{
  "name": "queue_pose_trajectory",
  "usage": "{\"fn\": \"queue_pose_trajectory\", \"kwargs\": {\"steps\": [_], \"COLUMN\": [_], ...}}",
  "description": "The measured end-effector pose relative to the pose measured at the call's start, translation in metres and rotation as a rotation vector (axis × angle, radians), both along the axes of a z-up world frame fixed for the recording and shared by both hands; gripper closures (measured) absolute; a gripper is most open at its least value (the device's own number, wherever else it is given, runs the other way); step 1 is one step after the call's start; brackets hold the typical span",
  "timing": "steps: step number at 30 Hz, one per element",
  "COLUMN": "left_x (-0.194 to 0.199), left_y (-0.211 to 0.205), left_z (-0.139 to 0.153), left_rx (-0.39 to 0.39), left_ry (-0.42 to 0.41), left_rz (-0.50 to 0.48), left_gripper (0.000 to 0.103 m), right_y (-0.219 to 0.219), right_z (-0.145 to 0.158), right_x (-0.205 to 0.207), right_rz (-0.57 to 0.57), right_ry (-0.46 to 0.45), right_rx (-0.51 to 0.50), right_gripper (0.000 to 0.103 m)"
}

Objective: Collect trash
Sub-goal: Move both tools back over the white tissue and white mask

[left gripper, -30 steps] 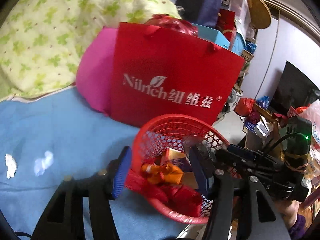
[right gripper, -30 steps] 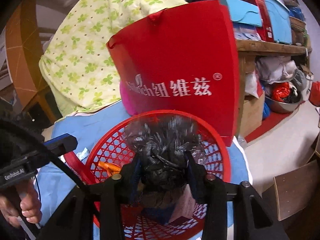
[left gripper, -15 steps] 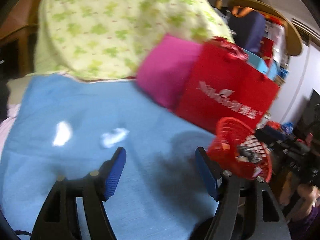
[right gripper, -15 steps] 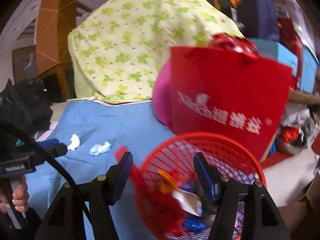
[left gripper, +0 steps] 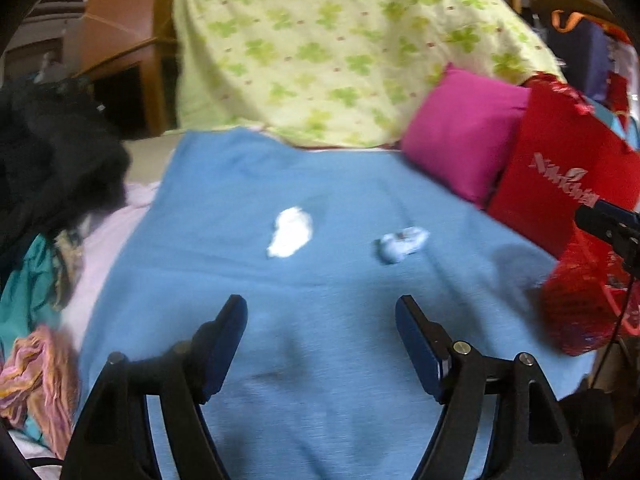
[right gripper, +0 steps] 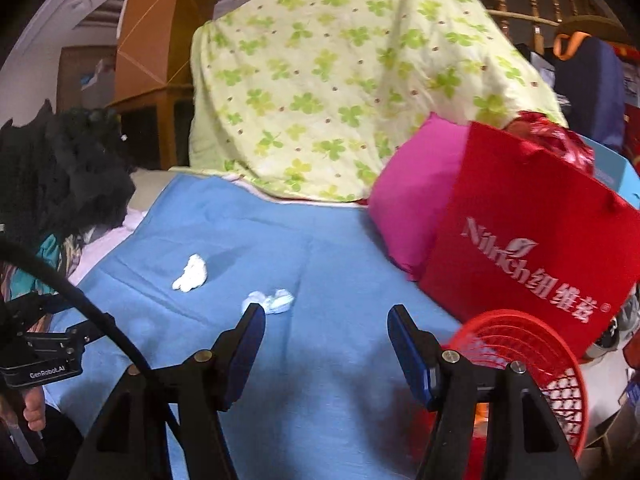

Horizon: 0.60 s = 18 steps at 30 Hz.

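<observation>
Two crumpled white tissues lie on the blue blanket (left gripper: 320, 340): one tissue (left gripper: 290, 237) to the left, the other tissue (left gripper: 402, 243) to the right. They also show in the right wrist view, left tissue (right gripper: 191, 274) and right tissue (right gripper: 269, 300). My left gripper (left gripper: 321, 330) is open and empty, short of both tissues. My right gripper (right gripper: 324, 336) is open and empty, just right of the nearer tissue. The red mesh basket (right gripper: 532, 344) with trash sits at the blanket's right edge, also in the left wrist view (left gripper: 580, 304).
A red paper bag (right gripper: 532, 248) and a pink pillow (right gripper: 408, 208) stand behind the basket. A green-patterned quilt (right gripper: 340, 80) is piled at the back. Dark clothes (left gripper: 48, 168) and colourful fabric (left gripper: 36, 384) lie along the left.
My right gripper let go of the black bag over the basket and opened. Both grippers swung left, away from the basket, toward the two tissues on the blanket.
</observation>
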<state>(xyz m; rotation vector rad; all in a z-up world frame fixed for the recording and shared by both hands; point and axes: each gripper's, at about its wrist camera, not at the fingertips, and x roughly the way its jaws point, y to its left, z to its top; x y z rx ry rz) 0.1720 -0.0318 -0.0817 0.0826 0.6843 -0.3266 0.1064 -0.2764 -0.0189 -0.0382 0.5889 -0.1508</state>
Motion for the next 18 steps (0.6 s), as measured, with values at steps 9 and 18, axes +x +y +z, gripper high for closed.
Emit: {"fn": "queue_pose_trajectory", "kwargs": {"steps": [9, 18], "left_x": [0.022, 0.093], "left_y": [0.022, 0.028], "left_z": [-0.043, -0.108], "left_rx": [0.040, 0.110], "left_ry": [0.046, 0.164], "left_rz": [0.105, 0.251], "left_gripper": [0.026, 0.025], "right_y": [0.041, 0.035], "right_z": [-0.054, -0.111], "right_x": [0.045, 0.073], "right_rz": [0.089, 0.078], "right_ry": [0.123, 0.187], "right_rx": [-0.024, 0.019], "right_gripper": [0.035, 0.035]}}
